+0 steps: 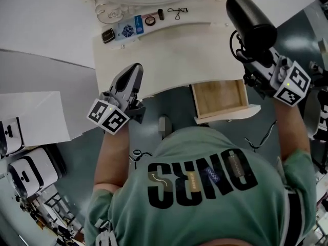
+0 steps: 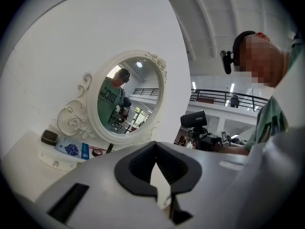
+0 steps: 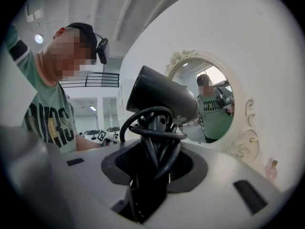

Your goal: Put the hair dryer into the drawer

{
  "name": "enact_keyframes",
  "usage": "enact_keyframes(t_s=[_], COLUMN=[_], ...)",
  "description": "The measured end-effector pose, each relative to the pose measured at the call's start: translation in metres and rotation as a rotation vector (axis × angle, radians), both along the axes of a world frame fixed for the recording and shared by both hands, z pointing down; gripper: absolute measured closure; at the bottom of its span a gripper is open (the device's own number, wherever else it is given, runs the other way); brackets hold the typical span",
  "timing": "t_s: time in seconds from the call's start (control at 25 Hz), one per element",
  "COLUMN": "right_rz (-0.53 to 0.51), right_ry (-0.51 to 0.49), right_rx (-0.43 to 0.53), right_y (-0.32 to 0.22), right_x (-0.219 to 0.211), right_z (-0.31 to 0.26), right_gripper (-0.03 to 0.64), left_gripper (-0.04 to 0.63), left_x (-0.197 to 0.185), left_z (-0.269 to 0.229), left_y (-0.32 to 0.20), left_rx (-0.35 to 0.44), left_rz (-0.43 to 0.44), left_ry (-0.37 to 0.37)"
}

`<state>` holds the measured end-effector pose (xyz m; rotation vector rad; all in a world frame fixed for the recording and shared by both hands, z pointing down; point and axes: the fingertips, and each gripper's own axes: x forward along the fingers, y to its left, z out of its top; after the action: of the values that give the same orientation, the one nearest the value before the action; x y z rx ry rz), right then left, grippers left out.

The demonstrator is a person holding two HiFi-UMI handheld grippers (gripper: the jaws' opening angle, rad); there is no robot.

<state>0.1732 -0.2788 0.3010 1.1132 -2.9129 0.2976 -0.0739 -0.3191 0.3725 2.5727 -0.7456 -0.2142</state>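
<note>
Your right gripper (image 1: pixel 254 57) is clamped on the hair dryer (image 1: pixel 250 18), holding it over the table's (image 1: pixel 169 55) right edge, near the open drawer (image 1: pixel 220 97), so it can go in. Your left gripper (image 1: pixel 133 75) is closed and empty.

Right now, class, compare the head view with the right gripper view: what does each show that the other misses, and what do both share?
Only the head view: the open light wooden drawer and the left hand-held gripper. Only the right gripper view: the person's reflection in the oval white-framed mirror, and the right hand-held gripper with its jaws clamped on the handle. Both: the black hair dryer with its looped cord.
</note>
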Motion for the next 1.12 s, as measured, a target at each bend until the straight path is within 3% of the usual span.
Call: enact_keyframes(t_s=[0.36, 0.52, 0.64, 0.88, 1.12], right_rz=[-0.092, -0.185, -0.294, -0.491, -0.630], right_ry=[0.276, 0.398, 0.550, 0.790, 0.997], right_rx=[-0.202, -0.268, -0.325, -0.343, -0.331], right_y=[0.026, 0.049, 0.077, 0.127, 0.143], right_x=[0.014, 0.013, 0.014, 0.022, 0.029], right_z=[0.166, 0.240, 0.295, 0.388, 0.448], right_gripper=[0.483, 0.482, 0.482, 0.482, 0.482], left_gripper=[0.597, 0.597, 0.597, 0.597, 0.597], left_x=[0.068, 0.090, 0.098, 0.107, 0.109], left_z=[0.104, 0.140, 0.161, 0.186, 0.200], left_y=[0.009, 0.012, 0.019, 0.042, 0.056], left_rx=[-0.143, -0.167, -0.190, -0.213, -0.220], left_rz=[0.110, 0.155, 0.171, 0.202, 0.229], left_ry=[0.003, -0.011, -0.017, -0.039, -0.049])
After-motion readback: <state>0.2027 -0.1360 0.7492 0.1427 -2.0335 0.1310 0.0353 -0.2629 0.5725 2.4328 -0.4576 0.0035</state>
